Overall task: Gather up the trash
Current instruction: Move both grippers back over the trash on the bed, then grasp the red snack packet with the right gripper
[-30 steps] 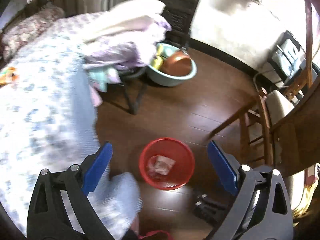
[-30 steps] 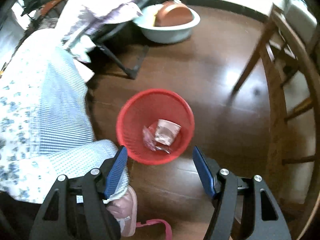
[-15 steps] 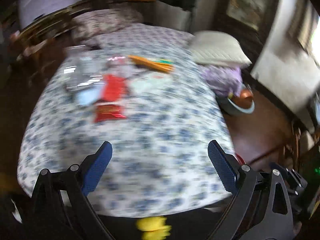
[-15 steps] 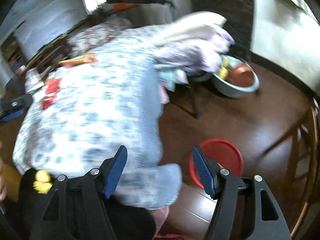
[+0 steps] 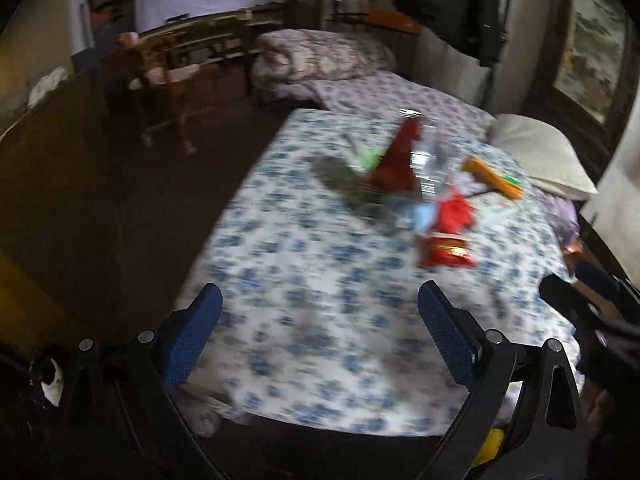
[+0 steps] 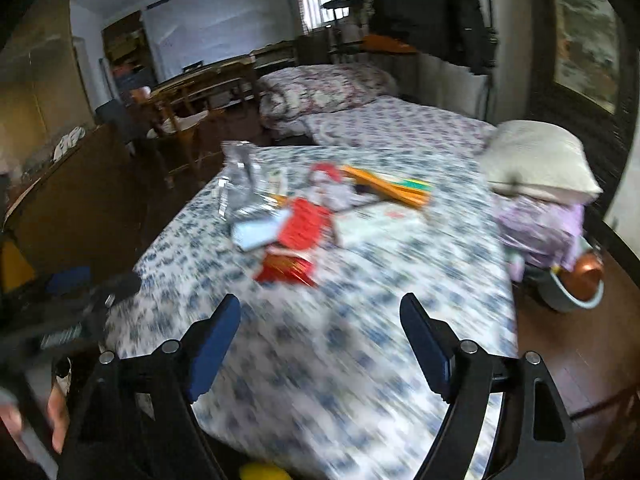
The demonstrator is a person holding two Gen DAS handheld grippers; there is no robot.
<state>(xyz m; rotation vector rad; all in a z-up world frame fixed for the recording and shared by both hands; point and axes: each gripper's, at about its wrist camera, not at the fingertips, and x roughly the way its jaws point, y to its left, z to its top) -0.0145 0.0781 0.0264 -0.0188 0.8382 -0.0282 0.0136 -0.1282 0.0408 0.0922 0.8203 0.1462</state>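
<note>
A surface covered in a blue-and-white floral cloth [image 5: 320, 280] fills most of both views and spreads out beneath and ahead of both pairs of jaws. Behind it, far beyond the jaws, lies a bed [image 6: 396, 124] with a patterned cover and a bunched quilt [image 6: 320, 88] at its far end. Well ahead and to the right of the right jaws, a pale pillow [image 6: 540, 160] sits on a pile of lilac fabric [image 6: 540, 228], and lower on that side a basin holding a copper-coloured bowl [image 6: 584, 280] stands on the dark wooden floor. The left gripper [image 5: 320, 336] has its jaws spread wide with nothing between the blue pads; the right gripper [image 6: 320, 340] is likewise wide apart and holds nothing. The trash lies in a loose, motion-blurred cluster on the cloth, ahead of both pairs of jaws and apart from them: in the left wrist view it is ahead and to the right, in the right wrist view ahead and slightly left. In it are crumpled clear plastic [image 6: 240, 184], a red wrapper [image 6: 304, 224], a red-and-gold snack packet [image 6: 286, 268] nearest the jaws, a pale blue piece [image 6: 256, 232] and a long orange item [image 6: 388, 186] at the far side. The snack packet [image 5: 446, 250] sits just beyond the tip of the left gripper's right jaw.
</note>
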